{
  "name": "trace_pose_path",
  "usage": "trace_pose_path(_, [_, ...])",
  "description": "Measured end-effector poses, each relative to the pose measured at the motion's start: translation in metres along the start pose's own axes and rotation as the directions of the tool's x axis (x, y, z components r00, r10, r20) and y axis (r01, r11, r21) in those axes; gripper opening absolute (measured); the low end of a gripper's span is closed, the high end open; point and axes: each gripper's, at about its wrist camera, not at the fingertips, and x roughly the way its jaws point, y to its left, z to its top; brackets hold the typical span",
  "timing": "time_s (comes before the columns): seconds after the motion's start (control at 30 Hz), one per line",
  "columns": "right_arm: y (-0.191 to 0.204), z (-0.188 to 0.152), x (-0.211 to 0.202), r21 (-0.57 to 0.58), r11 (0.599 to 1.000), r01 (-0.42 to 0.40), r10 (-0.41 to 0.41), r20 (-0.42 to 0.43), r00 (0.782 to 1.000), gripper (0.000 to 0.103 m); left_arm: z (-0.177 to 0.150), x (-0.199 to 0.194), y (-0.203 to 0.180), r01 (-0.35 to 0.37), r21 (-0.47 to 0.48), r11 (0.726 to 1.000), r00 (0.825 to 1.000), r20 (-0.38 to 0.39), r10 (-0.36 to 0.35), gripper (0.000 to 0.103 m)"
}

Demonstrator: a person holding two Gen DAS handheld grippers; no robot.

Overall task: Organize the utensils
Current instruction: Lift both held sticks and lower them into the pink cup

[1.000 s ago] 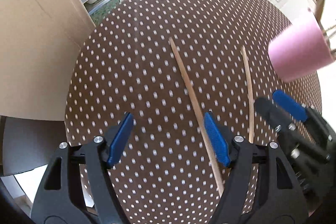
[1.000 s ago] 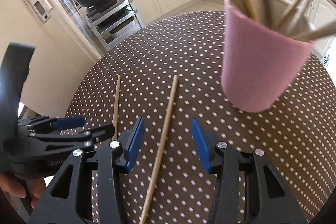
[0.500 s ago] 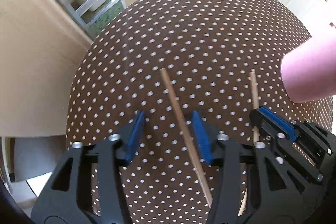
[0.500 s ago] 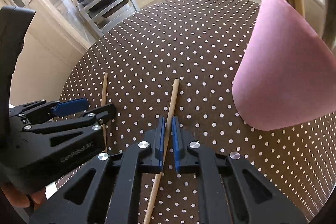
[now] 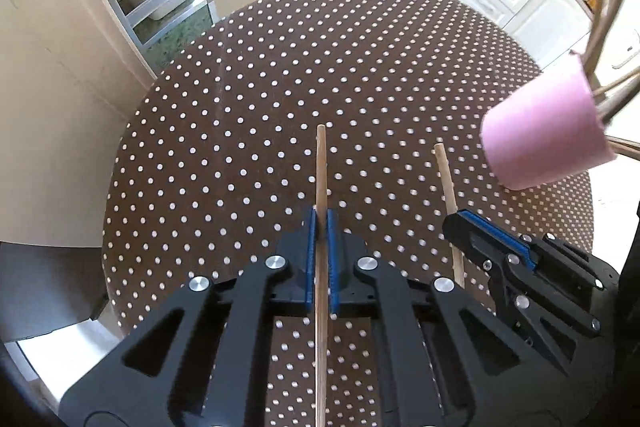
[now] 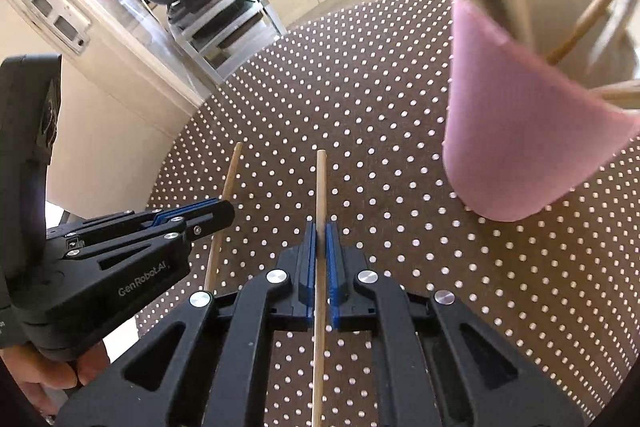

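Chopsticks: two slim, pale wooden sticks with blunt round ends, over dotted brown tablecloth (image 5: 360, 75). Left chopstick (image 5: 321, 171) pinched in left gripper (image 5: 321, 223); right chopstick (image 6: 320, 183) pinched in right gripper (image 6: 320, 231). Pink cup (image 6: 516, 131) of utensils nearby.

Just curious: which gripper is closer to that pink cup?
Right. The right gripper sits just beside the pink cup; the left gripper is farther, beyond the right one.
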Motion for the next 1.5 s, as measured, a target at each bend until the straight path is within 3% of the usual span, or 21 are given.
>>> trace_pose_path(0.33, [0.01, -0.01, -0.08, -0.015, 0.998, -0.062, 0.064, 0.152, 0.986, 0.004, -0.022, -0.101, -0.012, 0.089, 0.05, 0.995, 0.985, 0.145, -0.095, 0.006])
trace_pose_path(0.5, [0.014, -0.013, -0.122, -0.028, 0.996, -0.086, 0.09, 0.237, 0.967, 0.004, -0.025, -0.144, -0.025, 0.131, 0.099, 0.986, 0.964, 0.219, -0.15, 0.006])
trace_pose_path(0.8, [0.005, -0.016, -0.194, -0.034, 0.993, -0.112, 0.117, 0.37, 0.922, 0.004, -0.026, -0.212, -0.057, 0.18, 0.22, 0.959, 0.909, 0.335, -0.248, 0.006])
trace_pose_path(1.0, [0.006, -0.012, -0.209, -0.034, 0.991, -0.126, 0.129, 0.41, 0.903, 0.004, -0.025, -0.242, -0.076, 0.195, 0.275, 0.941, 0.879, 0.376, -0.292, 0.006])
trace_pose_path(1.23, [0.007, -0.004, -0.215, -0.041, 0.98, -0.193, 0.192, 0.421, 0.886, 0.004, -0.02, -0.252, -0.084, 0.233, 0.303, 0.924, 0.856, 0.388, -0.342, 0.006])
trace_pose_path(1.5, [0.003, 0.009, -0.221, -0.071, 0.974, -0.215, 0.225, 0.429, 0.875, 0.004, -0.008, -0.272, -0.095, 0.244, 0.326, 0.913, 0.826, 0.424, -0.372, 0.006])
